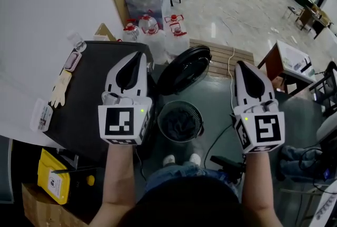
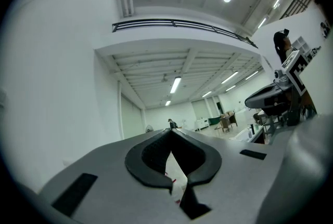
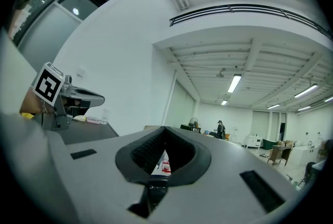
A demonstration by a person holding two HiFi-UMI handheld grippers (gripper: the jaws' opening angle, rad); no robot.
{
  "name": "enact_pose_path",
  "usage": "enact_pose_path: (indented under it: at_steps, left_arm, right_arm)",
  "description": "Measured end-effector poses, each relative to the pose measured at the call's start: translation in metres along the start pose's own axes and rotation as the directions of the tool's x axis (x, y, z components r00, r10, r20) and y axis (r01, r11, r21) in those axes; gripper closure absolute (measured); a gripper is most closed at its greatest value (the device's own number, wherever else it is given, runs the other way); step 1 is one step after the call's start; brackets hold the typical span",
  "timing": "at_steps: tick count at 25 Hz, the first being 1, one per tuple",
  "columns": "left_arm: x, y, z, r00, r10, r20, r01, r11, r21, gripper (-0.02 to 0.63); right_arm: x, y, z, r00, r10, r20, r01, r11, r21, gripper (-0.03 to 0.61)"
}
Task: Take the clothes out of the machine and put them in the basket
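polished workshop floor: left gripper and right gripper hover, fingers pressed together, empty; the basket lies below and between them, nearer the left.

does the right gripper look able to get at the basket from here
Probably yes: the basket stands open-topped below and left of the right gripper, with nothing between them in the head view. Its jaws are shut, though.

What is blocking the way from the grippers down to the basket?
Nothing visible. The basket sits open on the floor between the left gripper and right gripper; the round door stands beside it.
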State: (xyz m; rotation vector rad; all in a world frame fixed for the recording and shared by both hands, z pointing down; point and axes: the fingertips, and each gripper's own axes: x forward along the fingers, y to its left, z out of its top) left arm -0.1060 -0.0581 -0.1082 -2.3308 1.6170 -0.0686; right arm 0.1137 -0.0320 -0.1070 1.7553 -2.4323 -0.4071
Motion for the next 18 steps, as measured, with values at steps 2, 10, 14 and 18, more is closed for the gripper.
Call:
enact_pose_path:
  at_steps: [2, 10, 14, 18]
  left_arm:
    - [-0.002, 0.002, -0.001, 1.0, 0.009, -0.006, -0.009, 1.0, 0.006, 0.611]
    - [-0.004, 0.01, -0.007, 0.998, 0.051, -0.021, -0.051, 0.999, 0.019, 0.611]
    - [-0.006, 0.016, -0.008, 0.998, 0.068, -0.016, -0.067, 0.998, 0.018, 0.611]
    - [-0.007, 0.024, -0.007, 0.996, 0.085, -0.01, -0.085, 0.996, 0.01, 0.611]
  right_arm:
    - [0.0, -0.001, -0.002, 1.0, -0.011, -0.008, 0.011, 1.0, 0.009, 0.577]
    - [-0.001, -0.001, -0.004, 1.0, -0.026, -0.016, 0.027, 1.0, 0.016, 0.577]
    - [-0.002, 0.0, -0.006, 0.999, -0.034, -0.022, 0.034, 0.999, 0.007, 0.577]
    - [-0.002, -0.002, -0.007, 0.999, -0.045, -0.03, 0.045, 0.999, 0.002, 0.577]
